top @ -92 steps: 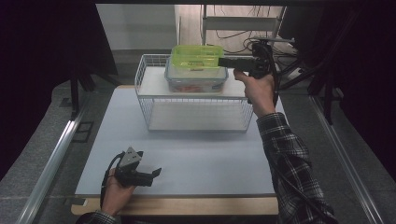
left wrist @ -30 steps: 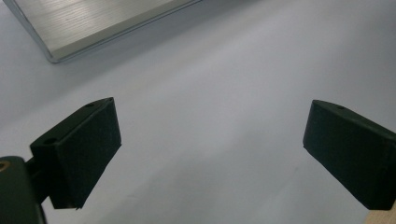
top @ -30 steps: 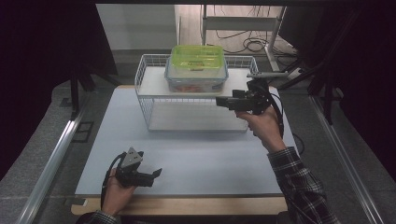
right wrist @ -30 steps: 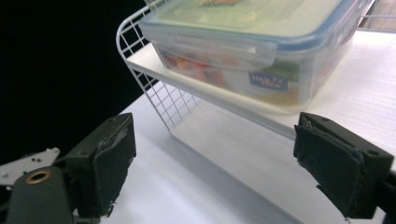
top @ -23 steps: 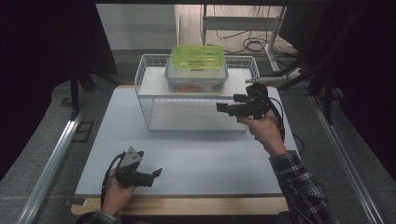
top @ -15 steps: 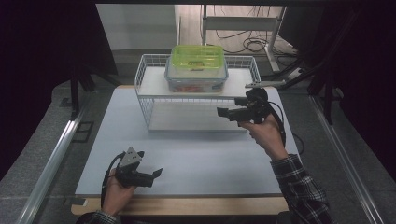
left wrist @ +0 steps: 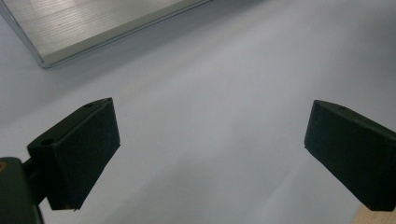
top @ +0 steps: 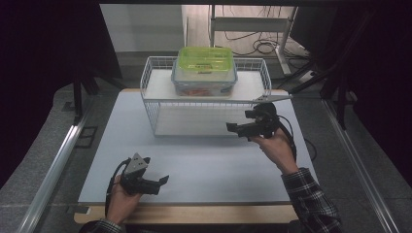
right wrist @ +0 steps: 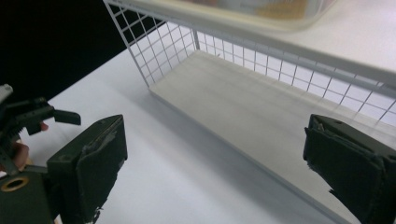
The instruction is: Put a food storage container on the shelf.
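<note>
A white wire rack [top: 150, 109] stands at the back of the table. A clear box with a green lid [top: 204, 68] rests on its upper shelf. My right gripper [top: 232, 128] hangs in front of the rack's right half, below the top shelf, pointing left. Its jaws are open and have just been opening, with nothing between them. In the right gripper view my right gripper [right wrist: 215, 154] looks along the rack's lower board [right wrist: 261, 112], with the box's underside [right wrist: 261, 9] above. My left gripper [top: 164, 180] rests low at the front left, and the left gripper view shows the left gripper [left wrist: 210, 135] open over bare mat.
A pale mat [top: 204, 165] covers the table, with a wooden strip along the front edge. A metal rail [top: 53, 165] runs down the left side. Cables and a stand lie behind the rack. A brushed pale board's corner [left wrist: 93, 23] shows far ahead of the left jaws.
My right gripper has left the box on the rack's top shelf, then sunk and drawn back toward the near side. The left hand has kept still.
</note>
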The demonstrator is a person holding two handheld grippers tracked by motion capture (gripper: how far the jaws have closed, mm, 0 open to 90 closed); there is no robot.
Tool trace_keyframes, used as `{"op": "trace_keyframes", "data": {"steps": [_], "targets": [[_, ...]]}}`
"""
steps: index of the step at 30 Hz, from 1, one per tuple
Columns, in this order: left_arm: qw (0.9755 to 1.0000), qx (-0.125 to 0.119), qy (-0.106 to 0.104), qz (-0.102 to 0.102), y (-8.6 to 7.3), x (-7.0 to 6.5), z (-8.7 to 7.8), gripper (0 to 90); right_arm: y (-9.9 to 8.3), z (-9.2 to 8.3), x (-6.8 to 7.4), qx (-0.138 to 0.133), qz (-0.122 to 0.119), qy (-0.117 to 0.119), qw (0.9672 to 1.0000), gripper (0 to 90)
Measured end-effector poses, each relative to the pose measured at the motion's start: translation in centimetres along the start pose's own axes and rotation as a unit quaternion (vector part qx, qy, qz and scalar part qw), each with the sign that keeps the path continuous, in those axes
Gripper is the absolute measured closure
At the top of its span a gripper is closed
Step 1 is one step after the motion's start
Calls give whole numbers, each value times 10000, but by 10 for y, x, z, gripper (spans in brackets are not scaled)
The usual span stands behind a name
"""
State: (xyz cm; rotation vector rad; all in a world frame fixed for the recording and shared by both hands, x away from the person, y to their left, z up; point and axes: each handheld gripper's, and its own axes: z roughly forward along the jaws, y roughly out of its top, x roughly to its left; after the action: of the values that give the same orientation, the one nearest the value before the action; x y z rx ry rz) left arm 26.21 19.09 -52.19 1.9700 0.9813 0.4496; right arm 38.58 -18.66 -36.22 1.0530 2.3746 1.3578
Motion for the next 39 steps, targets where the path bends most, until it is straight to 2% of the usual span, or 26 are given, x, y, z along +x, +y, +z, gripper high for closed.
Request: {"op": "trace_keyframes", "data": {"steps": [8,14,25,39], "targets": [[10000,29,15,24,0,0,1,33,-14,8,1,87,-216,-98,9997,50],[10000,31,15,27,0,0,1,33,-25,13,-1,176,-222,-87,9996,44],[10000,47,24,31,0,-1,1,33,-45,17,-4,221,-280,-201,9992,38],[10000,82,31,43,-1,-2,3,33,-72,21,-4,210,-523,-380,9977,33]]}}
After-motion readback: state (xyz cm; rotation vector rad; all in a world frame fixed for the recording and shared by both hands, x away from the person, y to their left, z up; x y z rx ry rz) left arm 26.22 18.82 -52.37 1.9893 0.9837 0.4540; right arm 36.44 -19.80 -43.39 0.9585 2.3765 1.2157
